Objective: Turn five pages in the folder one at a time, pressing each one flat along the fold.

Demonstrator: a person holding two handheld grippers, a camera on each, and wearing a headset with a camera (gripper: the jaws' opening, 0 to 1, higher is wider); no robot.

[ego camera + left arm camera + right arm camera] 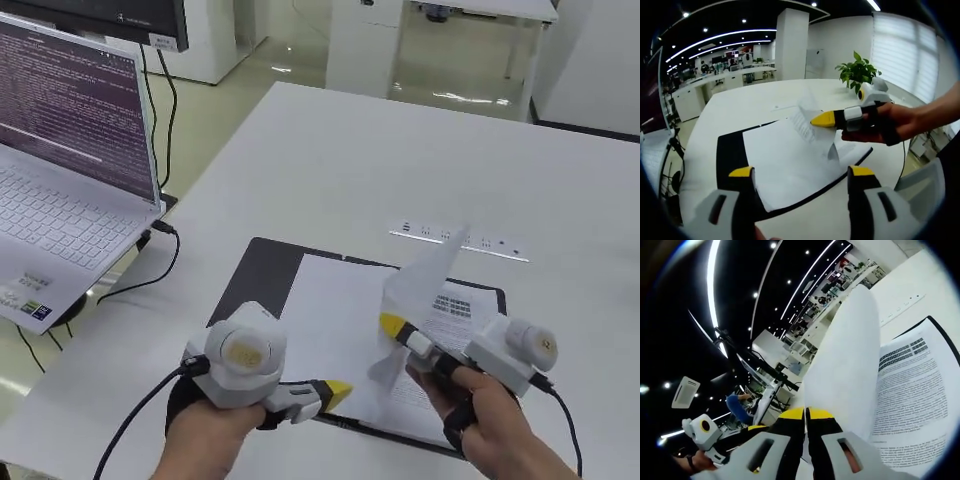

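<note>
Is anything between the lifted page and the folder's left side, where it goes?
The open left gripper is at the left sheet's near edge, where the page in the right gripper must land; nothing else visible.

Blk folder (255, 280); wht page (430, 272) w/ blk print.

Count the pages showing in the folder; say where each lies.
3: a blank page flat on the left, a lifted page pinched in the right gripper, a printed page flat on the right. Others may hide beneath.
</note>
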